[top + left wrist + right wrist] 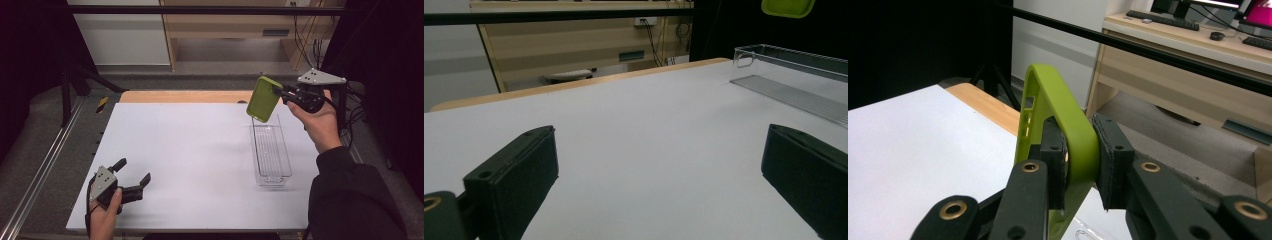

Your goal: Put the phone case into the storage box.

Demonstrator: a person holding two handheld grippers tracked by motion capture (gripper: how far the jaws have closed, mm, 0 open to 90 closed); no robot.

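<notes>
A lime-green phone case [264, 98] hangs in the air above the far end of a clear plastic tray [287, 162] on the right side of the white table. My right gripper [280, 91] is shut on the case's edge. In the right gripper view both black pads [1110, 155] clamp the green case [1058, 107], which stands edge-on. My left gripper [134, 172] rests at the table's near left corner in a person's hand, open with nothing between its fingers [516, 175]. From there the clear tray [804, 57] lies far to the right and the green case [788, 7] floats above it.
The white table [190, 150] has a wooden strip along its far edge [185, 96]. Metal rails run along the left side. A wooden desk and cables stand behind the table. A dark sleeve [350, 195] comes in at the bottom right.
</notes>
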